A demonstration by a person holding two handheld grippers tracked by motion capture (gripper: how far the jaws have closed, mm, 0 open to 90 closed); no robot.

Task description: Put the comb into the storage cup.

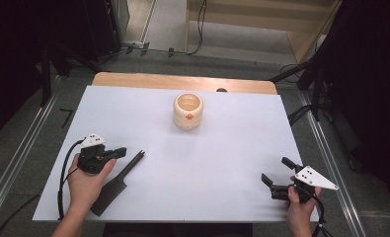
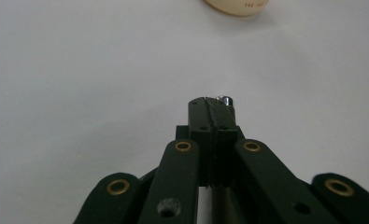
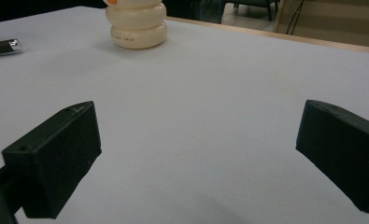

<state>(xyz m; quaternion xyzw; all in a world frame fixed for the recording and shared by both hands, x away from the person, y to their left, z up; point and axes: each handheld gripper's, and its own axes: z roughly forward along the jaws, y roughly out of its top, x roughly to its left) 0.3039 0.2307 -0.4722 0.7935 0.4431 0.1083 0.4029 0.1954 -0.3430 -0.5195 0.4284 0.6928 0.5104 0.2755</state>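
A black flat tool with a thin handle and a silver tip lies on the white table at the front left. My left gripper sits right beside that handle. In the left gripper view its jaws are shut, pad against pad, with the silver tip poking out just past them and the handle running underneath. My right gripper rests at the front right with its jaws wide open and nothing between them. A cream ribbed cup with an orange mark stands at the middle back.
The white sheet covers the table, with a strip of wood at its far edge. The cup and the tool's tip show far off in the right gripper view. Metal rails and cables run along both sides of the table.
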